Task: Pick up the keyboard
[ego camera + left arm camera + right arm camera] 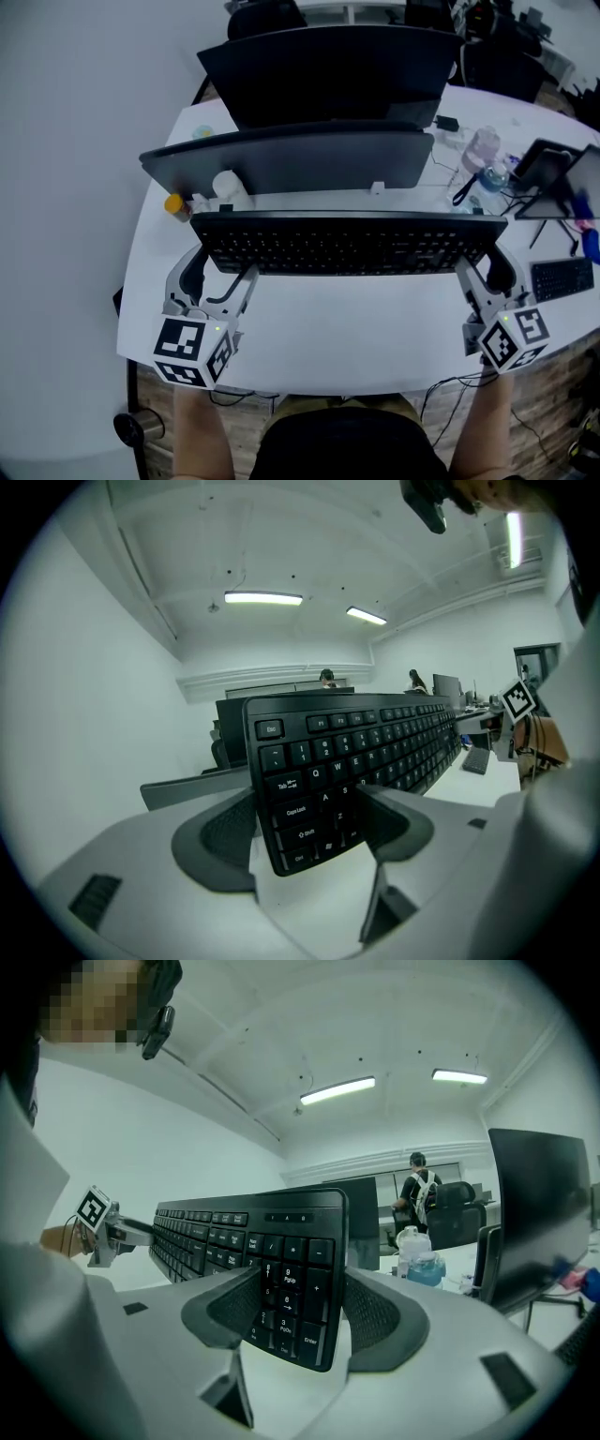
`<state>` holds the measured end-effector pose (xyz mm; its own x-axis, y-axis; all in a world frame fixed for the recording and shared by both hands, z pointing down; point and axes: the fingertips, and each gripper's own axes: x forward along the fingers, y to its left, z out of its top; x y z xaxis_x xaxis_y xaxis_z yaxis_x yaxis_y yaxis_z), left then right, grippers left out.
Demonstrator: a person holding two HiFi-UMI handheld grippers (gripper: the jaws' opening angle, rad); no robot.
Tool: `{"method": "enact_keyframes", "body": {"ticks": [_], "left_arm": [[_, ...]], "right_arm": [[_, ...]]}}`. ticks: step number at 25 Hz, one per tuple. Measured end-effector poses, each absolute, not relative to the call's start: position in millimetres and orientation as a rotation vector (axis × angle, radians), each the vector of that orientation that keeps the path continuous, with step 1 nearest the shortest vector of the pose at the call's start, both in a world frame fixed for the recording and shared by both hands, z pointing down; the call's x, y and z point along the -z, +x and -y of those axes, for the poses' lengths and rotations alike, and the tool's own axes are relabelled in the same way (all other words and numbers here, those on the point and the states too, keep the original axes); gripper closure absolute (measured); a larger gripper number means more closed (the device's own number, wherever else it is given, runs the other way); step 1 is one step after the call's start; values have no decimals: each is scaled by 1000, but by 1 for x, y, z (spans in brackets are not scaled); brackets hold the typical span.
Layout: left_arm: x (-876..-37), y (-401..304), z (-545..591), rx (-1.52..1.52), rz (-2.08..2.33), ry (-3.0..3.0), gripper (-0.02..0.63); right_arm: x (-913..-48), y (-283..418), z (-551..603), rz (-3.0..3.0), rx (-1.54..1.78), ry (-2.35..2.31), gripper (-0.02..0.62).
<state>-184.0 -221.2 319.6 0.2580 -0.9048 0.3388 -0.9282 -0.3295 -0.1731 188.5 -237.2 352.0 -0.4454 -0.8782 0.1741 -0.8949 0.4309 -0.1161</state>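
Observation:
A long black keyboard (347, 244) hangs level above the white table (347, 342), just in front of a monitor. My left gripper (217, 267) is shut on its left end, with one pad over the keys and the other behind the edge. In the left gripper view the keyboard (356, 752) runs away to the right from between the jaws of that gripper (309, 827). My right gripper (485, 265) is shut on the right end. The right gripper view shows the number-pad end of the keyboard (272, 1241) clamped in that gripper (300, 1312).
Two dark monitors (291, 159) (328, 70) stand behind the keyboard. An orange-capped jar (175, 204) sits at the left. A clear bottle (483, 150), a tablet on a stand (553, 169) and a small black keyboard (562, 278) are at the right. A person (419, 1190) stands far off.

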Motion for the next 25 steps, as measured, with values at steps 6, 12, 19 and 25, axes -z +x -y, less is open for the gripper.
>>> {"method": "enact_keyframes", "body": {"ticks": [6,12,19,25], "left_arm": [[-283,-186,212,-549,1874,2474,273],[-252,-183,208,-507,1935,2514,275],[-211,-177,195,-452,2019,2557,287],[-194,-181,186,-417,2066,2569,288]], "right_arm": [[-308,187,236,2628,-156,1640,305],[-271,190,236,2666,-52,1669,305],[-226,198,229,2720,72,1678,305],[-213,194,222,2741,112,1692,305]]}}
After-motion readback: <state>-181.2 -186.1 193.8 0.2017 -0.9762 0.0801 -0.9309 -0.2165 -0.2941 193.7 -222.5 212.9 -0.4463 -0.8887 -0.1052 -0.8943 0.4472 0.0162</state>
